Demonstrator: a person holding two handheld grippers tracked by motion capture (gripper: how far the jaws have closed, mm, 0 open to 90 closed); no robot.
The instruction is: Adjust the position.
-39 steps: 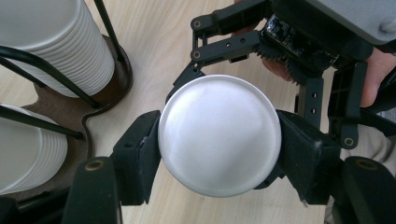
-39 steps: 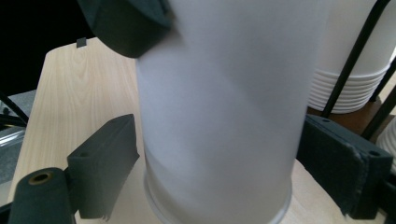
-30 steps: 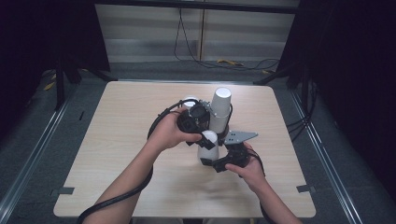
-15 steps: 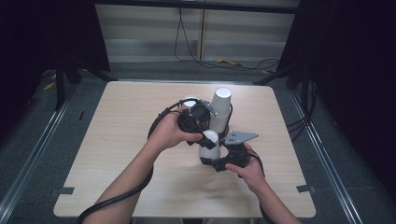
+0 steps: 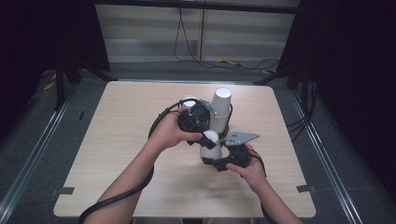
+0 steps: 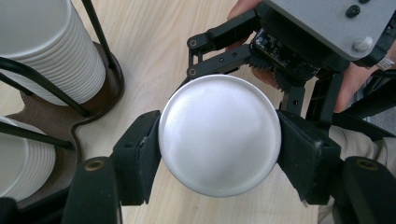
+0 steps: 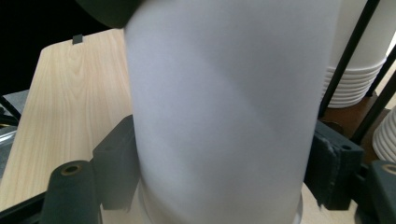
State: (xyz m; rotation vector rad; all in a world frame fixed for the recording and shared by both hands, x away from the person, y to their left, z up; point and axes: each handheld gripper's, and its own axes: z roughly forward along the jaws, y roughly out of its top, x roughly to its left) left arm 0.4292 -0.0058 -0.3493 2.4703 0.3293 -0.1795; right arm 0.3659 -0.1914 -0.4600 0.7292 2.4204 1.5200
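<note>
Both grippers clamp one inverted cup (image 6: 219, 137): left gripper (image 6: 219, 154) shut on its top, right gripper (image 7: 219, 172) squeezing lower wall, likely to separate nested cups.

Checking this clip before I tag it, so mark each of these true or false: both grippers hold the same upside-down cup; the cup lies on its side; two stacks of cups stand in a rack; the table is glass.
1. Both the left gripper and the right gripper clamp the same upside-down paper cup. True.
2. The cup lies on its side. False: it stands upright, rim down.
3. Two stacks of cups stand in a wire rack. True.
4. The table is glass. False: it is light wood.
</note>
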